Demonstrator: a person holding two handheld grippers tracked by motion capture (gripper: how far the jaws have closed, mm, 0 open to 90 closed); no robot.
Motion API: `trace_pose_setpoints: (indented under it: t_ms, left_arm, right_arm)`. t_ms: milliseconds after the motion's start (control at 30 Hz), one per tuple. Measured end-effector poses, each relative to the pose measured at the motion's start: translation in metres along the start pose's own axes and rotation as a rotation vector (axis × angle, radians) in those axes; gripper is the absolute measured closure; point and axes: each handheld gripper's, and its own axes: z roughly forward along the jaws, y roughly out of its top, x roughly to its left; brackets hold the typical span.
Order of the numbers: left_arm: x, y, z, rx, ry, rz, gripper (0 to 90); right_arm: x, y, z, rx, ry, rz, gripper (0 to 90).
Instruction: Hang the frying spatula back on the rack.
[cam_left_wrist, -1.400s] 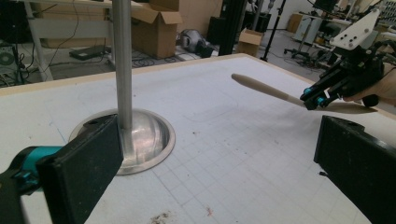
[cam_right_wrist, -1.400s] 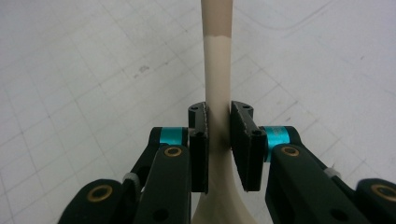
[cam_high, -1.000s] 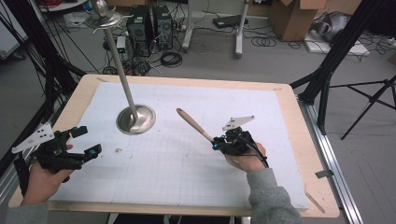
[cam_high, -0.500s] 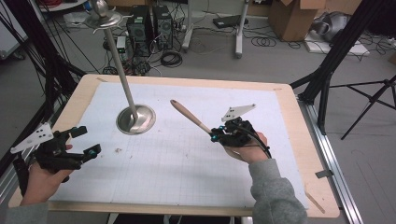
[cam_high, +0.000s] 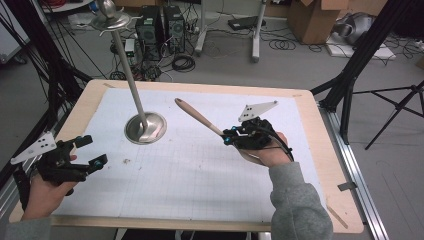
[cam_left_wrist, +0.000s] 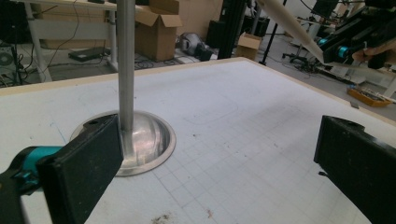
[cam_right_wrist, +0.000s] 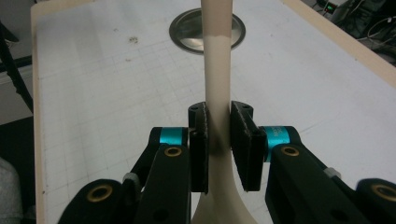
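Observation:
A cream spatula-like utensil (cam_high: 197, 116) with a tan handle end is clamped at its neck in my right gripper (cam_high: 229, 137), which is shut on it and held above the table's right middle. The handle slants up and to the left, toward the metal stand. In the right gripper view both pads (cam_right_wrist: 244, 140) press the utensil (cam_right_wrist: 217, 60), whose head widens below the jaws. The steel stand has a round base (cam_high: 145, 127) and a tall thin pole (cam_high: 127, 70). My left gripper (cam_high: 93, 151) rests open at the table's left edge, with the stand base (cam_left_wrist: 149, 140) beyond its jaws.
A white gridded mat (cam_high: 200, 170) covers the wooden table (cam_high: 325, 150). The stand's top (cam_high: 110, 17) carries small hooks high above the far left of the table. Tripod legs, cables and cardboard boxes stand on the floor beyond the table.
My right gripper has risen with the utensil in it and shifted slightly farther from the person. The left gripper has kept still.

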Motion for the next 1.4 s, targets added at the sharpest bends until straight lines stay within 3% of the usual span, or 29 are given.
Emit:
trace_pose_setpoints:
  t_ms: [467, 1400]
  left_arm:
    - [-0.001, 0.0, 0.0, 0.003, -0.004, 0.001, 1.8]
    - [-0.001, -0.002, -0.002, -0.008, -0.014, -0.014, 1.8]
  right_arm:
    - [0.002, 0.037, -0.021, -0.053, 0.008, -0.034, 77.8]
    - [0.005, 0.097, -0.027, -0.116, -0.039, -0.042, 77.8]
